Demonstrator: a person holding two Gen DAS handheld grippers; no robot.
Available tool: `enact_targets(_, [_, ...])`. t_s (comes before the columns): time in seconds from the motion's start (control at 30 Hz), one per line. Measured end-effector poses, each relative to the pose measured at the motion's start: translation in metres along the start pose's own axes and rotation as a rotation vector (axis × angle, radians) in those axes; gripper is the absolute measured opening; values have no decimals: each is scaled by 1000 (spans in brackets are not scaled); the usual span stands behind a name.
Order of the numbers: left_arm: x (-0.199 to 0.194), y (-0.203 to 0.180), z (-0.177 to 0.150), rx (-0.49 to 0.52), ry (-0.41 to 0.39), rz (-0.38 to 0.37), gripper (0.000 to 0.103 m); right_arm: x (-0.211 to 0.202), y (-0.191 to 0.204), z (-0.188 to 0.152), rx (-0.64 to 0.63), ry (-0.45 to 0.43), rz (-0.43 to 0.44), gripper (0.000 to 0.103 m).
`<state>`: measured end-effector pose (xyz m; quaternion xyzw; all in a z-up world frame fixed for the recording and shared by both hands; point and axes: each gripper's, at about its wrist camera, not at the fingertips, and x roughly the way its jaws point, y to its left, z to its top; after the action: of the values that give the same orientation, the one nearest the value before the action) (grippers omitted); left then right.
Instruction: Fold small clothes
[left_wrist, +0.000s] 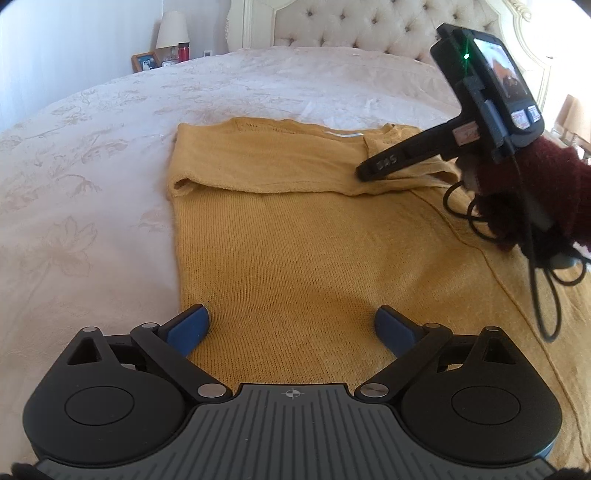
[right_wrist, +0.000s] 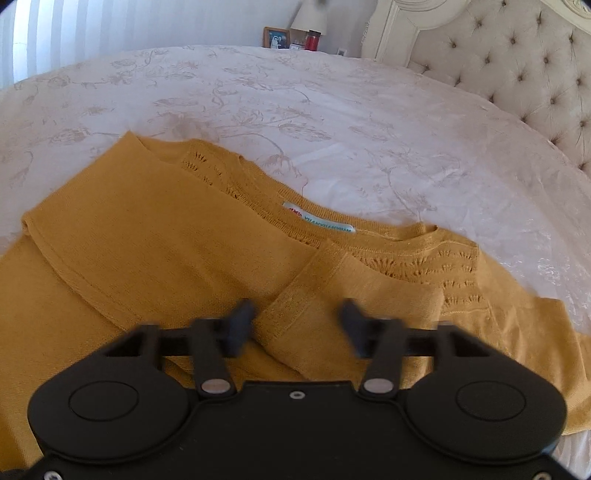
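Left wrist view: mustard knit sweater spread flat across centre and lower right of frame, on a pale floral bedspread. One sleeve folded across the chest, its lower edge running left to right at mid-frame. Left gripper at bottom centre, blue-padded fingers spread wide, nothing between them, only sweater fabric beneath. Right gripper enters from upper right, tip down at the far end of the folded sleeve, touching or just above the cloth; cannot tell which. Hand behind it in a dark red fuzzy sleeve, black cables dangling below.

Right wrist view: same sweater fills the lower half of the frame. Collar label, white and teal, at centre, at the neckline. Openwork knit bands either side of the neck. Second sleeve's cuff lies between the right gripper's black fingers, which are blurred and stand apart from the cloth on both sides: a narrow gap, not pinching.

Beyond: tufted cream headboard upper right. Nightstand at top centre with lamp, framed photo, red container.
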<state>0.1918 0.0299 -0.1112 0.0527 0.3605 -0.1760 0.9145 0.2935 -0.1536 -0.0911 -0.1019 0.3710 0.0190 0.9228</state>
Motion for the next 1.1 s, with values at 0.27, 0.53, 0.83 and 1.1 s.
enact_targets(0.27, [0, -1, -2, 7, -5, 5, 99, -23, -60, 3, 81, -3, -125, 14])
enact_targets(0.53, [0, -1, -2, 8, -7, 4, 100, -19, -133, -22, 285, 63, -157, 15])
enact_targets(0.83, [1, -1, -3, 11, -13, 4, 102, -22, -149, -35, 406, -9, -113, 40])
enact_targets(1.1, [0, -2, -5, 10, -20, 4, 102, 5, -162, -36, 521, 27, -67, 66])
